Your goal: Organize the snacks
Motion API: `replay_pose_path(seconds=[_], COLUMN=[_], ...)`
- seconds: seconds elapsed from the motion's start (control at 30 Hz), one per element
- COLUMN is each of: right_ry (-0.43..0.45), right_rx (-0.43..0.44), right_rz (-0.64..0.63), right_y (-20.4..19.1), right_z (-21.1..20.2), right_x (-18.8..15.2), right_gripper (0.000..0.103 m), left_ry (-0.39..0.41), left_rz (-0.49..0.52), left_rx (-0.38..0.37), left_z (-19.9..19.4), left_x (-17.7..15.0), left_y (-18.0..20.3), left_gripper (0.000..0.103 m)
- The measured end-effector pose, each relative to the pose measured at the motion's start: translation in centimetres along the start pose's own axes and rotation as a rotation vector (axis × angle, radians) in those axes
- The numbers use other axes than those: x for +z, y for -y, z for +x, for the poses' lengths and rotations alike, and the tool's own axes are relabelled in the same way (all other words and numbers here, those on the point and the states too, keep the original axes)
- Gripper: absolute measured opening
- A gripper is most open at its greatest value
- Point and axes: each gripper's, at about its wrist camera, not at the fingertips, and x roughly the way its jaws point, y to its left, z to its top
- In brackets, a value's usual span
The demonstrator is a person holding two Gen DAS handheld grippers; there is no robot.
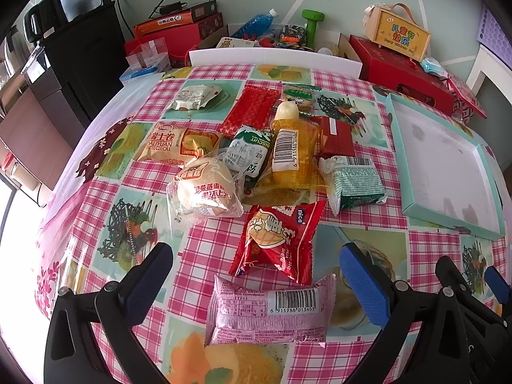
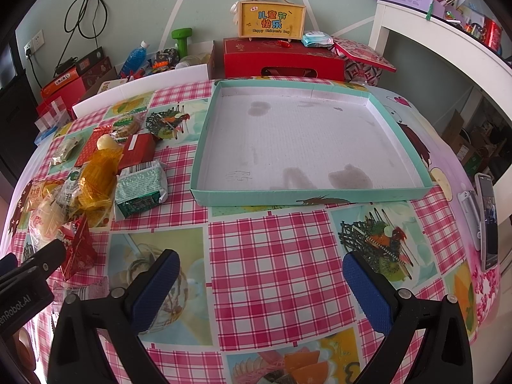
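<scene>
Both grippers hover with fingers spread wide and empty: the left gripper (image 1: 256, 283) hangs just above the pink crinkly plastic-wrapped snack packet (image 1: 268, 312), which lies flat nearest on the checked bench (image 2: 272, 256). It looks light, soft and slippery, so pinching across its short middle should beat gripping a sealed end. Just beyond sits the red glossy foil snack bag (image 1: 278, 240), puffy and likely crushable, then a loose heap of wrapped cakes and biscuits. The right gripper (image 2: 259, 291) faces bare cloth, with the shallow, empty mint-green cardboard tray (image 2: 307, 192) farther back.
</scene>
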Motion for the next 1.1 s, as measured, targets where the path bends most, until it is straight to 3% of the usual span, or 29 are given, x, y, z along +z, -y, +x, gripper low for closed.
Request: replay_pose_path(seconds=[0.33,0.57,0.8,0.87,0.93,1.1], right_ry=[-0.001,-0.074,-0.108,-0.114,-0.125,-0.124], right_rx=[0.002,0.050,0.066,0.064,0.061,0.048], right_rz=[0.000,-0.046,-0.089,-0.085,-0.078,-0.049], right_y=[0.0,-1.3,-2.3,-2.2,-2.1,-1.4], right_z=[-0.1,1.5,2.1,2.2,2.3,2.2], right_x=[0.1,-0.6,-0.9,-1.0,-1.0,-0.8], right_gripper=[0.103,0.103,0.103,0.103,0.103,0.103], left_ry=[-0.012,-0.104,-0.196,-0.226,-0.254,-0.264], left_rz=[-0.010,-0.090,-0.089,-0.109,-0.122,-0.133], left_rx=[-0.006,-0.055,-0.082,-0.108,-0.124,-0.133], left_z=[0.2,1.7,3.1,3.5,3.7,3.5], left_x=[0.0,-0.4,-1.2,-1.6,-1.9,-2.4], left_y=[-0.2,-1.4,-1.0,-1.1,-1.3,-1.4], left_gripper=[0.103,0.103,0.102,0.099,0.084,0.083])
